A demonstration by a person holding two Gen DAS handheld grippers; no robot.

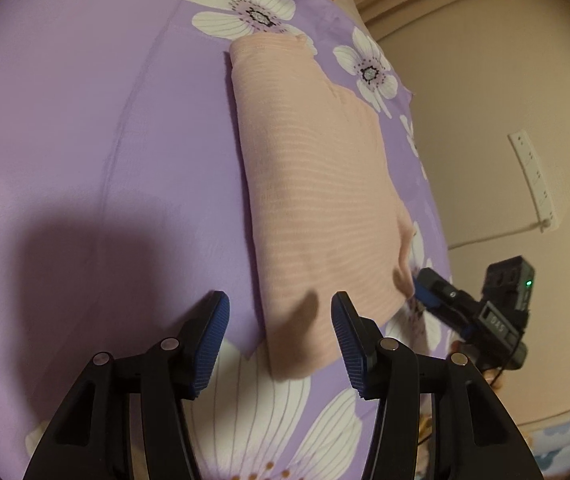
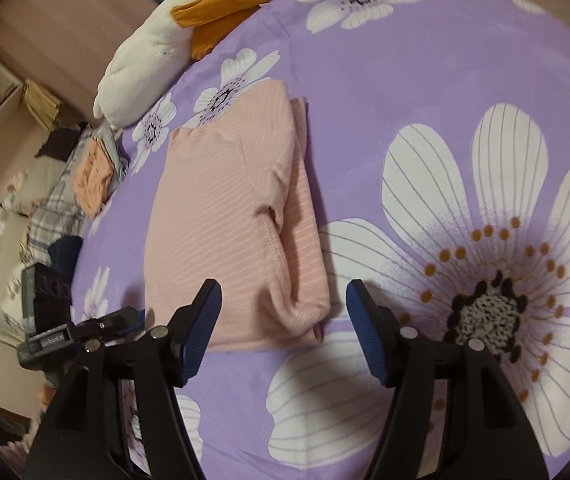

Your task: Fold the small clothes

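Lying folded into a long rectangle, the pink ribbed knit garment (image 1: 317, 184) rests on the purple bedsheet printed with large white flowers (image 1: 85, 120), its near end just ahead of both tools. The left tool (image 1: 281, 332) hovers with its blue-padded jaws spread apart, nothing pinched between them. The right tool (image 2: 285, 320) likewise stands wide and empty over the garment's near corner. A white and orange plush toy (image 2: 153, 52) lies at the bed's far edge.

Pale pink striped garment (image 2: 221, 216), folded into a neat rectangle, lying flat on purple floral bedsheet (image 2: 405, 100)
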